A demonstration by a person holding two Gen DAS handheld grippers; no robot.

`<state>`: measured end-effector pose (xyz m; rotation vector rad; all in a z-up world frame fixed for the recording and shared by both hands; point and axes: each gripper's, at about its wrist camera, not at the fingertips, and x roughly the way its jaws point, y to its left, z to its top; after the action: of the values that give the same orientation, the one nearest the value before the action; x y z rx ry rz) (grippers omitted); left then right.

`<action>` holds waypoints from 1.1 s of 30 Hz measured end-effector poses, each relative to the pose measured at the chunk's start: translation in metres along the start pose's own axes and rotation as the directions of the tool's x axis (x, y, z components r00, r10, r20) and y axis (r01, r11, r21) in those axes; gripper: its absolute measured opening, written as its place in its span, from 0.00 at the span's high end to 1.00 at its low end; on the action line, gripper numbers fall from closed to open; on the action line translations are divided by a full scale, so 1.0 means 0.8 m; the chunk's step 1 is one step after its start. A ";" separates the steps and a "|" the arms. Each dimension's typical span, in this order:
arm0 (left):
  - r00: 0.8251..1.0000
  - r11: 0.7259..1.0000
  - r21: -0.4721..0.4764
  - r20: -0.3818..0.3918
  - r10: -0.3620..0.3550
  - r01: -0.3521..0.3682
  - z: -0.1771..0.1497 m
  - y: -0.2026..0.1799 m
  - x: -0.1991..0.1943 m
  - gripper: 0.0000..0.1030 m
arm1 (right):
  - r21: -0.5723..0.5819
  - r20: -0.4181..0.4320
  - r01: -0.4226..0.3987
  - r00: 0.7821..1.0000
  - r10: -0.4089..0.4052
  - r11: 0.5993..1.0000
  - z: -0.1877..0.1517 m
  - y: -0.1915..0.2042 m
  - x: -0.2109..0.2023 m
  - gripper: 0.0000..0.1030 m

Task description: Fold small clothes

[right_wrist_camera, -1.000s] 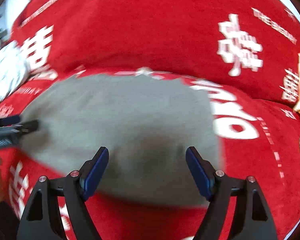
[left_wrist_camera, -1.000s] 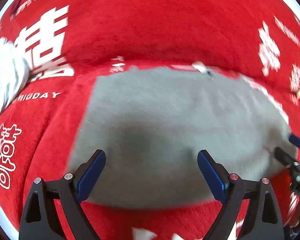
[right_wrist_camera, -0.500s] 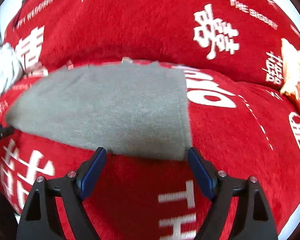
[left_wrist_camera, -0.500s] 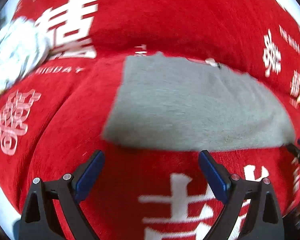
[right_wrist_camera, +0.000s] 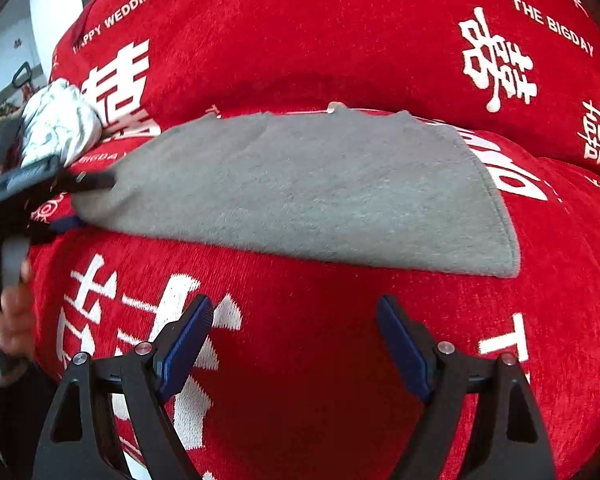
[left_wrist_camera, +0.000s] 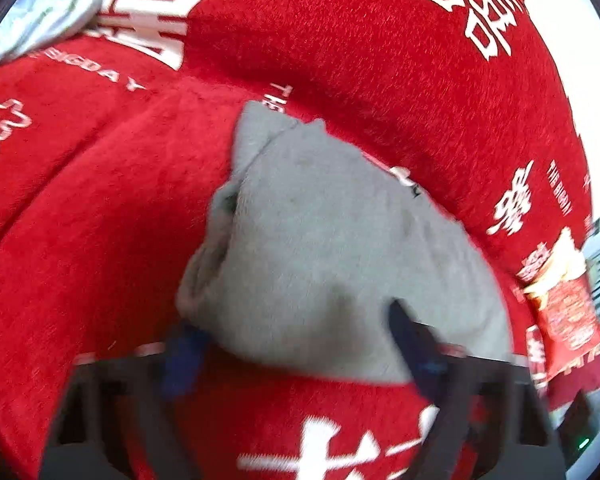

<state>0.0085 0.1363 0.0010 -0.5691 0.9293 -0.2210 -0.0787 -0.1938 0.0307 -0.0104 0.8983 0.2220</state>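
Note:
A folded grey garment [right_wrist_camera: 308,192] lies flat on a red sofa cover with white lettering. In the left wrist view the garment [left_wrist_camera: 332,248] fills the middle, its layered edge on the left. My left gripper [left_wrist_camera: 296,340] is open, its blurred blue pads on either side of the garment's near end; it also shows in the right wrist view [right_wrist_camera: 76,200] at the garment's left corner, one finger above the cloth and one below. My right gripper [right_wrist_camera: 296,344] is open and empty, held back over the red cover in front of the garment.
A crumpled white cloth [right_wrist_camera: 56,124] lies on the sofa to the left, also in the left wrist view [left_wrist_camera: 48,8]. A red snack bag [left_wrist_camera: 564,312] sits at the right. The sofa back [right_wrist_camera: 320,40] rises behind the garment.
My left gripper has swung round to the garment's left end and closed in on it. My right gripper has drawn back a little; the garment lies still.

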 end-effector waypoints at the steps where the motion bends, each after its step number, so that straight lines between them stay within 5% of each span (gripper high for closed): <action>1: 0.999 1.000 -0.014 -0.023 -0.024 0.024 0.003 0.002 0.007 0.67 | -0.004 -0.003 0.005 1.000 -0.005 1.000 0.001 0.000 0.001 0.16; 2: 0.998 0.999 -0.024 -0.043 -0.038 0.037 0.005 0.005 0.013 0.78 | -0.002 -0.005 0.011 1.000 -0.011 1.000 0.002 -0.002 0.000 0.16; 5: 0.999 0.999 -0.023 -0.027 -0.047 0.047 0.007 0.014 0.015 0.87 | 0.016 -0.006 0.012 1.000 -0.012 1.000 0.016 -0.007 0.000 0.16; 10: 0.995 0.992 -0.069 -0.008 -0.104 0.103 0.006 0.026 0.010 0.87 | 0.017 -0.019 -0.015 1.000 0.016 1.000 0.075 0.008 0.016 0.16; 13: 0.995 0.994 -0.055 -0.012 -0.095 0.095 0.003 0.023 0.008 0.87 | 0.037 -0.051 -0.113 0.992 0.115 0.993 0.127 0.034 0.045 0.16; 16: 0.998 0.998 -0.006 -0.002 -0.069 0.069 0.004 0.016 0.001 0.87 | 0.042 -0.114 -0.175 0.977 0.178 0.984 0.176 0.073 0.091 0.16; 23: 0.994 0.994 0.004 -0.019 -0.108 0.108 0.007 0.030 0.008 0.87 | -0.083 -0.265 -0.206 0.948 0.178 0.975 0.249 0.206 0.208 0.16; 26: 0.991 0.991 0.022 -0.018 -0.132 0.132 0.007 0.034 0.006 0.87 | -0.066 -0.329 -0.198 0.930 0.166 0.978 0.267 0.241 0.258 0.16; 28: 0.989 0.989 0.015 -0.020 -0.148 0.149 0.006 0.037 0.006 0.87 | -0.070 -0.402 -0.175 0.906 0.133 0.982 0.265 0.262 0.291 0.04; 31: 0.983 0.984 -0.016 -0.025 -0.180 0.179 0.009 0.045 0.006 0.87 | -0.295 -0.386 -0.046 0.919 -0.075 0.954 0.254 0.312 0.318 0.01; 33: 0.977 0.976 -0.057 -0.030 -0.211 0.209 0.011 0.054 0.006 0.87 | -0.338 -0.344 -0.020 0.933 -0.104 0.941 0.248 0.323 0.317 0.03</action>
<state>0.0157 0.1735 -0.0223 -0.7158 0.9117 -0.3988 0.1773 0.1260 -0.0207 -0.4014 1.2138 0.3382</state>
